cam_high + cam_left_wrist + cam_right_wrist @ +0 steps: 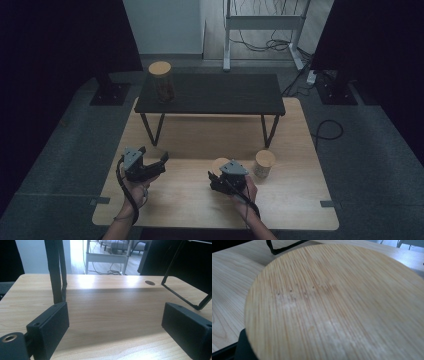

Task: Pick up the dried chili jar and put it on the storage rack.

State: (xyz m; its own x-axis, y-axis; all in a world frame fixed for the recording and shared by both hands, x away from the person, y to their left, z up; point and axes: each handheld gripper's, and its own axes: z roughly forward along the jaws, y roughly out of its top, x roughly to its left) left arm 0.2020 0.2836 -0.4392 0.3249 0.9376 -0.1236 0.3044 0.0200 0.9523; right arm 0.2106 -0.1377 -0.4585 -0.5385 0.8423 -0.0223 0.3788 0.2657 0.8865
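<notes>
Two Grippers, One Lidded Jar: Holding It Steady

One bamboo-lidded jar (218, 167) is clamped in the right gripper (216, 176) at the near middle of the wooden table (190, 210). The right gripper view looks closely across its round bamboo lid (337, 305), so the jaws appear clenched on the jar just below the lid. The left gripper (161, 161) hovers to the left, well apart from the jar, with its jaws spread wide and nothing between them; the left gripper view gives bare tabletop between its pads (50, 325).

A second small jar (264, 164) stands just to the right of the held one. A taller jar (161, 81) stands on the left end of the black shelf (220, 95) beyond.

Recommended practice, as judged from this position:
- Keep the held jar upright and the grip even.
- Move it clear of the neighbouring jar before travel, since contact could tip either.
- If it goes to the shelf, lift above the shelf edge first.
- Leave the left gripper released, clear of the path.
</notes>
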